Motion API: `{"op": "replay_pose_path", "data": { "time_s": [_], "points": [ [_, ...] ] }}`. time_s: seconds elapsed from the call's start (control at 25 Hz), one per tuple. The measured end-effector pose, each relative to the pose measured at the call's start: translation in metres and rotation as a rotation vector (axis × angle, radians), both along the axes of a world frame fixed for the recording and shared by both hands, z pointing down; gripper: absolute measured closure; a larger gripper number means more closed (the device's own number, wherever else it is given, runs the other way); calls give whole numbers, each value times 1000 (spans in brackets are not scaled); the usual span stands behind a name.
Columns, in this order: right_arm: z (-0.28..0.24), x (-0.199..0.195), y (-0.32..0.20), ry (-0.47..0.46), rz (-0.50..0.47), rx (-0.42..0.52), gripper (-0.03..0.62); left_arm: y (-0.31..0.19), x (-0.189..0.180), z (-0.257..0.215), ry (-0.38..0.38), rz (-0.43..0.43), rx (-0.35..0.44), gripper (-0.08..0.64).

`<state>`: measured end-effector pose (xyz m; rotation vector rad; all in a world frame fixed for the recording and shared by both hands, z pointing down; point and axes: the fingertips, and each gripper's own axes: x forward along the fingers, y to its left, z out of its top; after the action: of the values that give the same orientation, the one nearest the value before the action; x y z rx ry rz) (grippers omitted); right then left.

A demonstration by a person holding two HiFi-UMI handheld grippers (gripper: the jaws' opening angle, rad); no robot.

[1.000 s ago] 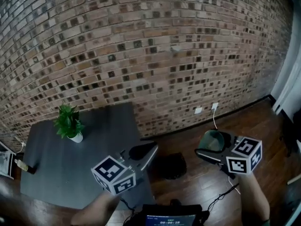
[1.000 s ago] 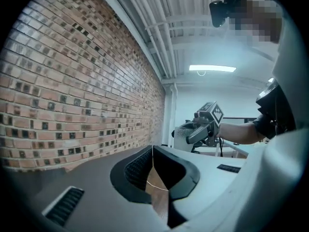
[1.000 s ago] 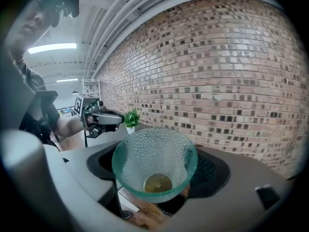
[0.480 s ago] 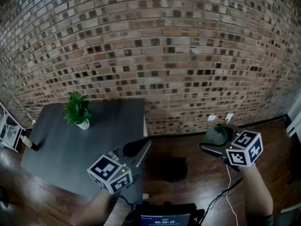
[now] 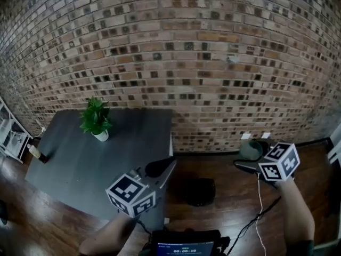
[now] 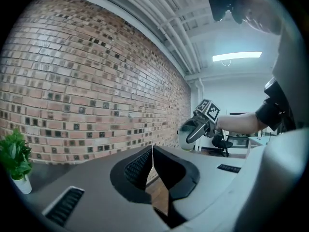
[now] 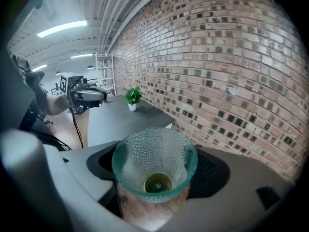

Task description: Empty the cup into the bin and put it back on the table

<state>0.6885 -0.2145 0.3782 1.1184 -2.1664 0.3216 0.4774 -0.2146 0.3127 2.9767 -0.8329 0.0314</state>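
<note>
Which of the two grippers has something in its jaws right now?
The right gripper: its jaws are clamped on the green dimpled glass cup. The left gripper has its jaws together with nothing between them.

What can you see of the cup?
The cup is clear, green-tinted, with a dimpled wall flaring to a wide mouth. It looks empty, and its round base shows yellowish. The right gripper has its jaws clamped on its sides, holding it in the air above the wood floor, right of the table.
</note>
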Motion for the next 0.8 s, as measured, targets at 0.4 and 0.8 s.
{"op": "replay_pose_path", "data": {
  "time_s": [0.4,0.8],
  "points": [
    [9,1,-10,161,-5,-81,187,-8,-4,8,-3,6,9,560],
    [31,14,-23,305,0,-174,187,-13,-16,13,11,3,11,560]
  ]
}}
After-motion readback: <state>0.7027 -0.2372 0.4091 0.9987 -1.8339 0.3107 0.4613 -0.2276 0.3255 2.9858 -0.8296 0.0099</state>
